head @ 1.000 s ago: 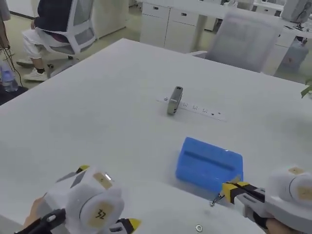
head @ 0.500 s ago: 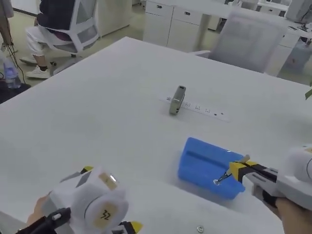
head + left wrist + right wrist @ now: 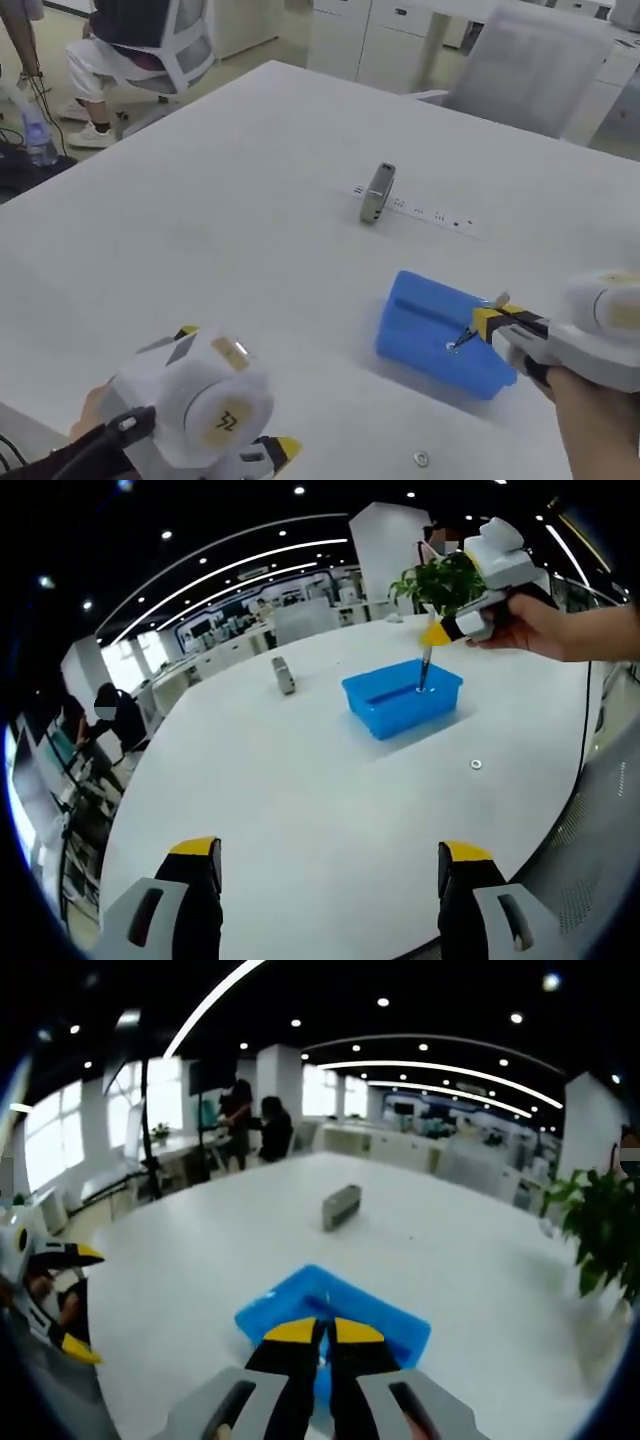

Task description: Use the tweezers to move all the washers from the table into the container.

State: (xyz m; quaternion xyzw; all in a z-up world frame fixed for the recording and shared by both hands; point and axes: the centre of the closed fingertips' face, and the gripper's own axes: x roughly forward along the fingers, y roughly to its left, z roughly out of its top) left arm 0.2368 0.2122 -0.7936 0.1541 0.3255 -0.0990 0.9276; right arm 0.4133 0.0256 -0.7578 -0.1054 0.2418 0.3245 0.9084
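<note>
Jaws of the right gripper (image 3: 323, 1332) stand almost closed, clamped on the tweezers (image 3: 465, 338). The tweezers point steeply downward, with their tips inside the blue container (image 3: 430, 345), toward its right end as seen in the head view. Whether the tips carry a washer cannot be told: they are too small and blurred.

One washer (image 3: 421, 459) lies flat on the white table (image 3: 220, 220), near the container on the side toward the wearer and apart from it.

Jaws of the left gripper (image 3: 330, 880) stand wide apart with nothing between them. This gripper is held low by the near edge of the table, well apart from the container.

A grey block (image 3: 377, 192) rests at one end of a socket strip (image 3: 430, 217), beyond the container toward the middle of the table. A person (image 3: 130, 30) sits in a white chair (image 3: 185, 45) past the far corner.
</note>
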